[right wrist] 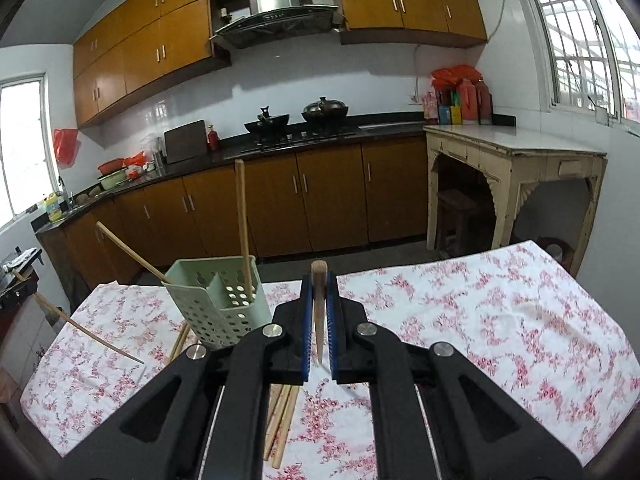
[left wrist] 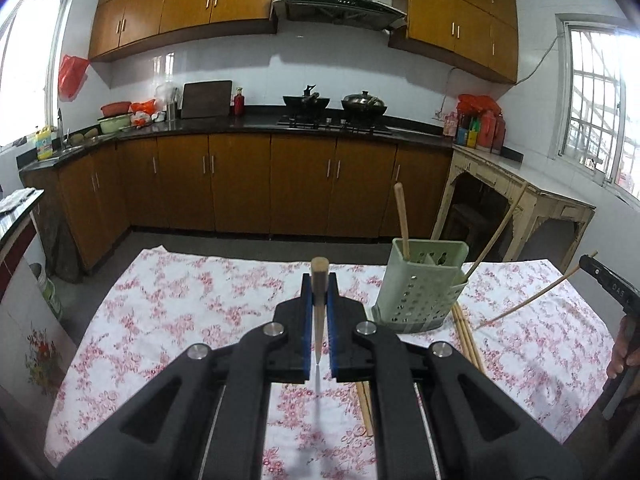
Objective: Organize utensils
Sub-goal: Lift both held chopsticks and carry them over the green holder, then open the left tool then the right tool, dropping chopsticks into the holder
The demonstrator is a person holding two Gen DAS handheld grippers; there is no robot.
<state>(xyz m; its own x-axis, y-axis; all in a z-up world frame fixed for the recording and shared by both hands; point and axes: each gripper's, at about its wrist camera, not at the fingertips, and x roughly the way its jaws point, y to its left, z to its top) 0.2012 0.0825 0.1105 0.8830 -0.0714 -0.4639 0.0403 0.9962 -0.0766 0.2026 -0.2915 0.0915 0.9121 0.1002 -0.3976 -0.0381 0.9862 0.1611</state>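
A pale green perforated utensil holder stands on the floral tablecloth; it also shows in the right wrist view. One chopstick stands in its main compartment and another leans from its side pocket. My left gripper is shut on a wooden chopstick, left of the holder. My right gripper is shut on a chopstick, right of the holder. Loose chopsticks lie on the cloth by the holder's base, also seen in the right wrist view.
The right gripper's body shows at the right edge of the left wrist view, its chopstick slanting down to the cloth. Kitchen cabinets and a stove counter stand behind the table. A worn cream side table is at the right.
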